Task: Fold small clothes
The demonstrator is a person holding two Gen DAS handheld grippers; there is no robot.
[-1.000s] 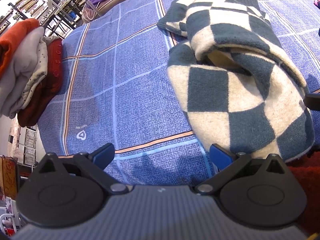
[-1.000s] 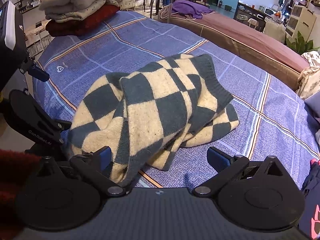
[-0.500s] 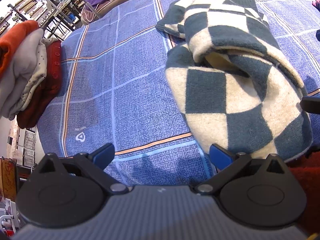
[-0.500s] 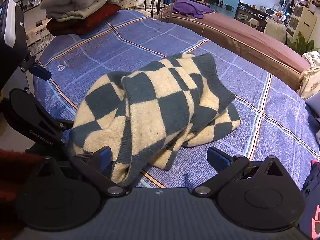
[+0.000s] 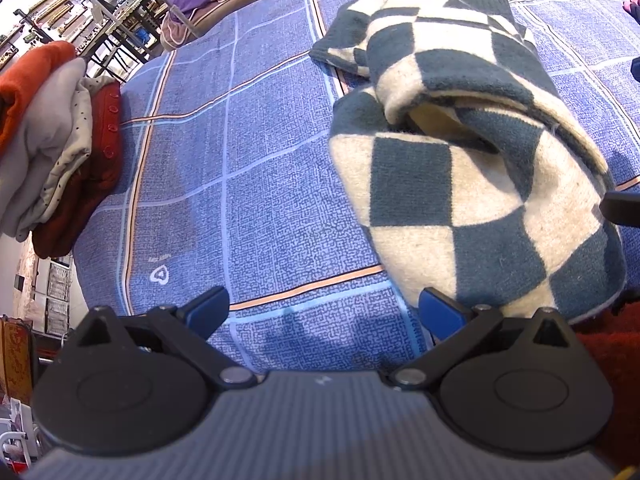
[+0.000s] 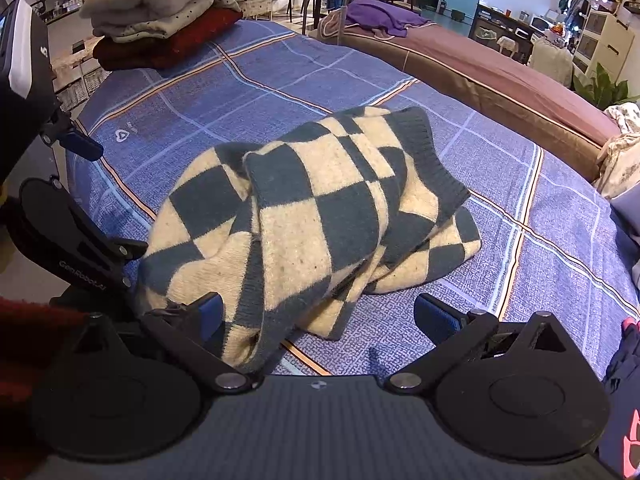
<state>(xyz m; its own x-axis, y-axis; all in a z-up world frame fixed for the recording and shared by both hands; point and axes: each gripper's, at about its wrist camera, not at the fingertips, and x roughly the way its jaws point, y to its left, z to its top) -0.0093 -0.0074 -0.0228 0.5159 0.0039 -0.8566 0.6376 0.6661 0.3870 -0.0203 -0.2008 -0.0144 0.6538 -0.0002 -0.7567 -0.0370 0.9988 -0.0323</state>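
Your left gripper [image 5: 324,312] and right gripper [image 6: 318,316] both sit wide apart, holding nothing. The checked sweater [image 6: 312,216] lies crumpled mid-frame on the blue blanket [image 5: 248,184] (folded stack [image 6: 164,16], upper left).

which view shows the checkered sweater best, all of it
The right wrist view: the whole checkered sweater lies bunched on the blue bedspread, every edge visible. The left wrist view shows it from the side, its right edge partly cut off.
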